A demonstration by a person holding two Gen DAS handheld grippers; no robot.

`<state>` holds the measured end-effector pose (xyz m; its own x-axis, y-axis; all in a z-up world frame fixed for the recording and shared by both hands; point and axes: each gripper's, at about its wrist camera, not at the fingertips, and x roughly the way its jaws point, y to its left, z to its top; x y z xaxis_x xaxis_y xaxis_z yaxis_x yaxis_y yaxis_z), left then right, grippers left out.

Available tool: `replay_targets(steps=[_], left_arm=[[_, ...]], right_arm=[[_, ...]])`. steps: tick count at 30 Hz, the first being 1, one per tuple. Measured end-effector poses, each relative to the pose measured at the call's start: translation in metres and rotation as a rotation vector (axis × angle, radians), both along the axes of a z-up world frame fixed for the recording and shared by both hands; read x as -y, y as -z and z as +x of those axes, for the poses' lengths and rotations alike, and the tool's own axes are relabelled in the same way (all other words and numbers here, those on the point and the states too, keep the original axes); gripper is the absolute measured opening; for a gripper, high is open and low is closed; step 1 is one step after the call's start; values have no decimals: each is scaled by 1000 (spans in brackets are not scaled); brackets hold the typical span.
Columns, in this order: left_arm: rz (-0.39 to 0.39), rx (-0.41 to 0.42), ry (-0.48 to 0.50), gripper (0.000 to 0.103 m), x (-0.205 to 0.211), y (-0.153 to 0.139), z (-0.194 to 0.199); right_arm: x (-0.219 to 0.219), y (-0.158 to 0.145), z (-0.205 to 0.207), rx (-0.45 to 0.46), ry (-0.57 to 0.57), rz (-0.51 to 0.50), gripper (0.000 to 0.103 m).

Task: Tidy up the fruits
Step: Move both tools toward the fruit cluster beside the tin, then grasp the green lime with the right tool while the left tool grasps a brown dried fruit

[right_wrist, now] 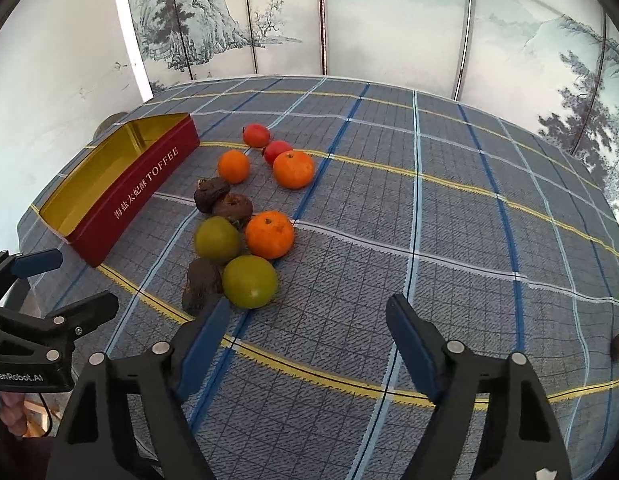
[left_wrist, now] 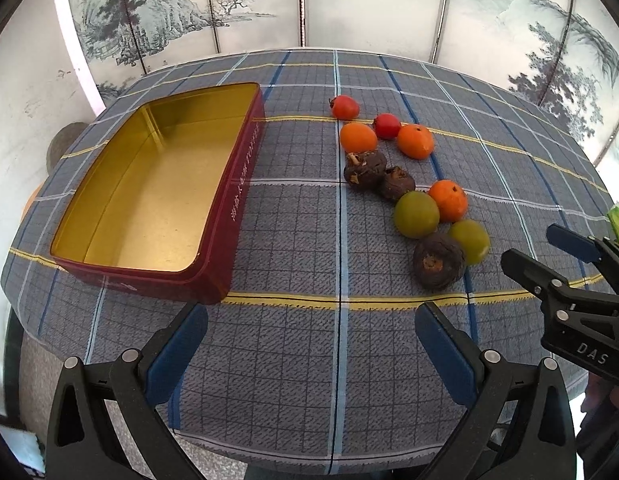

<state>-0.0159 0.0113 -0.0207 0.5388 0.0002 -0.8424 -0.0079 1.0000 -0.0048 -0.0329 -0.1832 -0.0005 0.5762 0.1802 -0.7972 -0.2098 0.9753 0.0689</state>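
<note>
Ten loose fruits [left_wrist: 416, 213] beside empty toffee tin [left_wrist: 245, 168]

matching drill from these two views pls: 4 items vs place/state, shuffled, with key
Items:
1. toffee tin
2. nearest green fruit
3. left gripper
4. farthest red fruit

Place/state:
A. jaws open, nothing between them
B. touching a dark brown fruit
C. lid off, gold inside, no fruit in it
D. at the far end of the fruit row

Pairs: 1-C, 2-B, 3-A, 4-D
</note>
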Motion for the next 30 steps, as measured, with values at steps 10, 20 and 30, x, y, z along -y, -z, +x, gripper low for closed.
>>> replay_targets(steps=[10,20,30], left_arm=[[1,-2,20,102,4,2,4],[-3,-6,34,102,5,3,7],[2,-17,40,102,6,6,11]], right_arm=[[-11,18,11,-56,-75,36,56],[-32,29,27,-76,-139,38,49],[-49,33,38,-72,-180,30,35]])
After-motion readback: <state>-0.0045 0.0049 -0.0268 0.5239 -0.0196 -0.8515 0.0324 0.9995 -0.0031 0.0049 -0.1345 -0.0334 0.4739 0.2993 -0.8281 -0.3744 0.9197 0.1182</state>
